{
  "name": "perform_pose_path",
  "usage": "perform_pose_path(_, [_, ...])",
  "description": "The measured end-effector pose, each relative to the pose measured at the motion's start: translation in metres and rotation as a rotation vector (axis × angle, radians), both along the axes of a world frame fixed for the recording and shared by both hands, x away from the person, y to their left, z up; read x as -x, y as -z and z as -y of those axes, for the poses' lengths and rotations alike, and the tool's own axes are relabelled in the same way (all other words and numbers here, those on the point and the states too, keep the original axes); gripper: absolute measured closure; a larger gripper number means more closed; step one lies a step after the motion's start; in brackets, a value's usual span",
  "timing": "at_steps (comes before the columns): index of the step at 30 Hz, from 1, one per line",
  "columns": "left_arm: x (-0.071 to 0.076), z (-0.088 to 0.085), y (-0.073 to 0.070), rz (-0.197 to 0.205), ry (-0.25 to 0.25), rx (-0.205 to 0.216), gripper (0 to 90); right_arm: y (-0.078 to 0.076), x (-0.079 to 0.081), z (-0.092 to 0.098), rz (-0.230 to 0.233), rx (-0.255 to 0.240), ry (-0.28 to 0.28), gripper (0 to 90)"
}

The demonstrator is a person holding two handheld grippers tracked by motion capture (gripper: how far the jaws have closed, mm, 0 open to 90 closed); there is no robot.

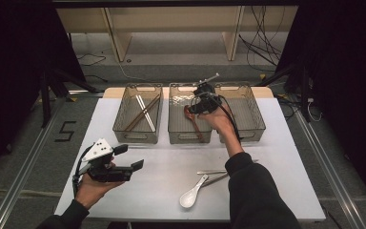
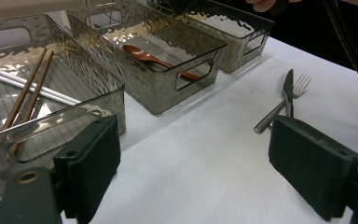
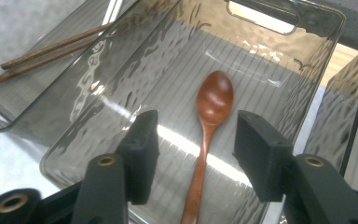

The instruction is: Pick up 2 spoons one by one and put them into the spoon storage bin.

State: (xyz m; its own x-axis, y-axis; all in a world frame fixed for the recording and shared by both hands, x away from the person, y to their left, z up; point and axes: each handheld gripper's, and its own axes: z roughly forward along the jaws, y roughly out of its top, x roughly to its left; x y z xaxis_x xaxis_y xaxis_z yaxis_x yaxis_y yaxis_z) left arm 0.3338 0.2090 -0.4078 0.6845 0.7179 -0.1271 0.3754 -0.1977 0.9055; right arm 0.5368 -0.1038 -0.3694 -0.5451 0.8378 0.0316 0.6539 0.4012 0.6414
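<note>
Now the right tool (image 3: 193,154) hangs over the middle bin (image 1: 177,131), its jaws apart and pressing on nothing; the wooden spoon (image 3: 207,135) lies flat on the bin floor between and below them, bowl pointing away, handle running back toward the tool. Its long axis lines up with the jaw gap. The left tool (image 1: 124,163) rests open near the desk (image 1: 162,191) edge, well apart, nearer the white spoon (image 1: 193,193) and the fork (image 2: 284,100).

Your reddish-brown wooden spoon (image 3: 213,105) sits in a smoky grey see-through bin (image 3: 279,60) with a rippled pattern. Left of that bin you've got brown chopsticks (image 1: 143,113) crossing white ones (image 1: 145,112). Nearer you, a glossy white spoon (image 1: 192,192) on the white table (image 1: 162,167).
</note>
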Motion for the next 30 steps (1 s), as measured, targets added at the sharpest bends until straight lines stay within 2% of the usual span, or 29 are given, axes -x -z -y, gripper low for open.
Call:
perform_pose_path(2, [0.000, 0.000, 0.000, -0.002, -0.001, -0.003, 16.3, -0.002, 0.003, 0.000, -0.004, -0.001, -0.023, 46.2])
perform_pose_path(6, [0.000, 0.000, 0.000, -0.001, -0.003, -0.003, 16.3, -0.008, 0.015, 0.001, 0.021, -0.002, -0.071, 41.9])
perform_pose_path(10, [0.000, 0.000, 0.000, -0.001, -0.002, -0.005, 16.3, -0.014, 0.033, 0.004, 0.043, -0.010, -0.112, 35.6])
perform_pose_path(13, [0.000, 0.000, 0.000, 0.000, -0.002, -0.005, 16.3, -0.014, 0.049, 0.009, 0.050, -0.015, -0.145, 34.3])
perform_pose_path(16, [0.000, 0.000, 0.000, 0.002, -0.003, -0.007, 16.3, -0.010, 0.065, 0.015, 0.047, -0.044, -0.163, 34.1])
perform_pose_path(23, [0.000, 0.001, 0.000, 0.001, -0.007, -0.005, 16.3, 0.008, 0.101, 0.032, 0.028, -0.067, -0.209, 34.7])
perform_pose_path(30, [0.000, 0.002, 0.000, 0.001, -0.002, -0.016, 16.3, 0.019, 0.123, 0.039, 0.004, -0.071, -0.254, 36.9])
